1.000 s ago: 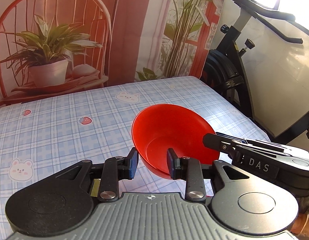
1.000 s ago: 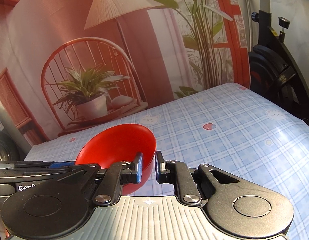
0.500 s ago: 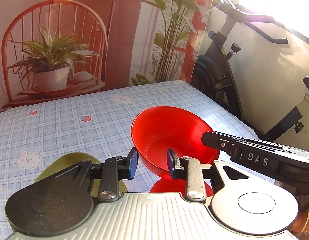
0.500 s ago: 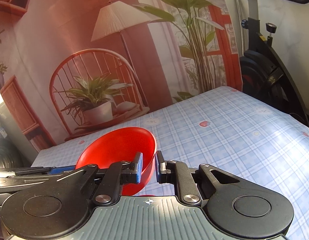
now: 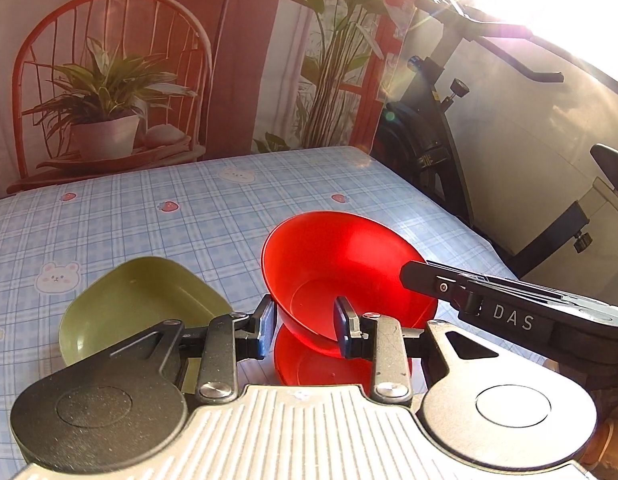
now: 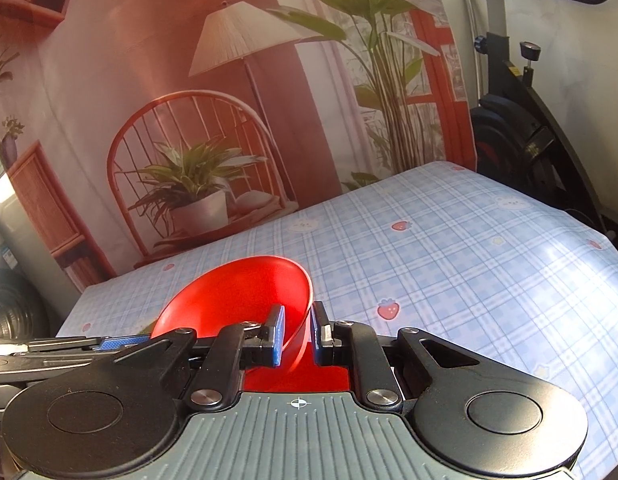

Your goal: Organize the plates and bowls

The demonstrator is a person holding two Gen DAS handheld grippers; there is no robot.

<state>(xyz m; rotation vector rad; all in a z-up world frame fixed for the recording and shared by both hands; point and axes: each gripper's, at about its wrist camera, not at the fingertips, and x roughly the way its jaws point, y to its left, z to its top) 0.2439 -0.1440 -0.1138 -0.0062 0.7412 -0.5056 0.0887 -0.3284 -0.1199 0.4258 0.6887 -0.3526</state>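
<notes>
Red bowl (image 5: 341, 276) held tilted above the red plate (image 5: 309, 364), green plate (image 5: 145, 304) just left of it; right gripper (image 6: 297, 334) pinches the rim — left gripper (image 5: 305, 328) straddles the near wall (contact unclear). Risk: thin one-sided hold — bowl may swing, slip off-centre.

In the left wrist view the left gripper (image 5: 305, 326) covered the near rim and base of the red bowl (image 5: 341, 268), so whether its fingers touched the wall could not be told. The gripper body hid the near part of the green plate (image 5: 141, 300) and most of a red dish (image 5: 321, 364) under the bowl. The right gripper (image 5: 425, 276) ran off the right edge, its fingertips hidden behind the bowl's rim. Glare washed out the upper right corner. In the right wrist view the right gripper (image 6: 297, 336) hid the bowl's (image 6: 237, 296) lower part, and the dish (image 6: 297, 376) showed only as a red patch between the fingers.
</notes>
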